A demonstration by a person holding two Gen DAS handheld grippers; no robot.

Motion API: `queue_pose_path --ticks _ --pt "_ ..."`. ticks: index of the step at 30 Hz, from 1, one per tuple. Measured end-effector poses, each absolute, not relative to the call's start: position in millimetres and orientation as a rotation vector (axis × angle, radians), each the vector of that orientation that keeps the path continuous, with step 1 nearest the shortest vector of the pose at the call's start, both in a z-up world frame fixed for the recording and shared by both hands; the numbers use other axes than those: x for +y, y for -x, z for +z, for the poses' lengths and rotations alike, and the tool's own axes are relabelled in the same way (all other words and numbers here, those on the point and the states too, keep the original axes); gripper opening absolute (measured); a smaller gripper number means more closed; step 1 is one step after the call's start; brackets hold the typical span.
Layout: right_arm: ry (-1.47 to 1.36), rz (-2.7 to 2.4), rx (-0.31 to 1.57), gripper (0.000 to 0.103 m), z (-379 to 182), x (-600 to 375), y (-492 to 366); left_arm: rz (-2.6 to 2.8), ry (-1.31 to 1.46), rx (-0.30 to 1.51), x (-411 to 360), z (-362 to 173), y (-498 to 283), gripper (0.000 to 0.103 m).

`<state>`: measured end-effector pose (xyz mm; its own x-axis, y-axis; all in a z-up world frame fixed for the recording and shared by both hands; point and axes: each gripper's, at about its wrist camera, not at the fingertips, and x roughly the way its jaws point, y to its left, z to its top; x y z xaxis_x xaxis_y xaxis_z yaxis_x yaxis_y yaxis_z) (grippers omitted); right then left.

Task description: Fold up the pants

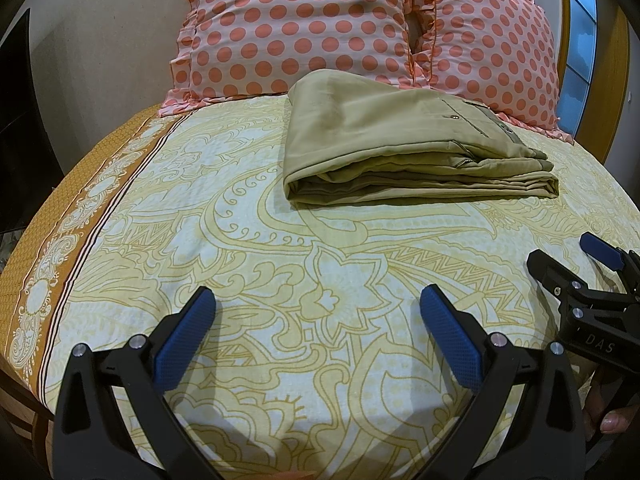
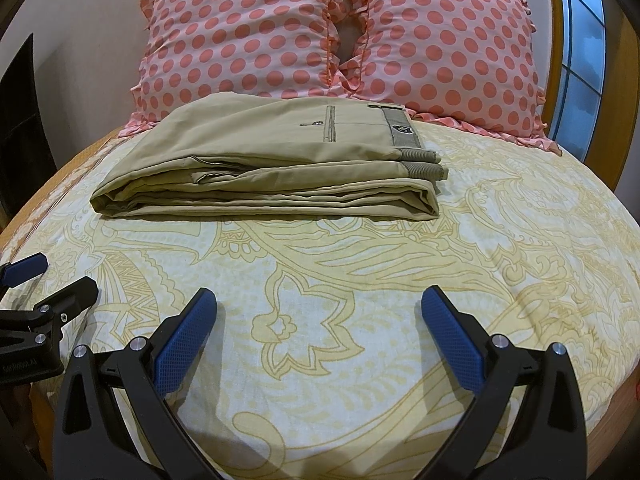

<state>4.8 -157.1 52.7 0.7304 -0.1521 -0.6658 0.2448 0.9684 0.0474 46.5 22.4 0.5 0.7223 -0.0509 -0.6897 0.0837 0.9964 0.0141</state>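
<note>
Pants (image 1: 404,144), 1 folded stack; 2 pillows (image 1: 288,28).

Bed (image 2: 360,280) with yellow paisley sheet, pants and pillows on it.
Folded khaki pants (image 2: 272,168) lie flat ahead of the tongs, left of the right tongs' centreline; two pink polka-dot pillows (image 2: 340,36) lie just behind, touching the pants' far edge.

A bed (image 2: 360,280) wears a pale yellow paisley sheet (image 1: 280,280). Two pink polka-dot pillows (image 2: 248,36) lean at its head, beside a window (image 2: 580,40).
</note>
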Motion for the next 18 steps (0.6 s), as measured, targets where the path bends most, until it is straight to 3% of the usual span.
queue_pose_path --ticks 18 --pt "-0.137 -0.224 0.72 0.102 52.8 -155.6 -5.5 -0.077 -0.047 0.761 23.1 0.4 -47.3 0.101"
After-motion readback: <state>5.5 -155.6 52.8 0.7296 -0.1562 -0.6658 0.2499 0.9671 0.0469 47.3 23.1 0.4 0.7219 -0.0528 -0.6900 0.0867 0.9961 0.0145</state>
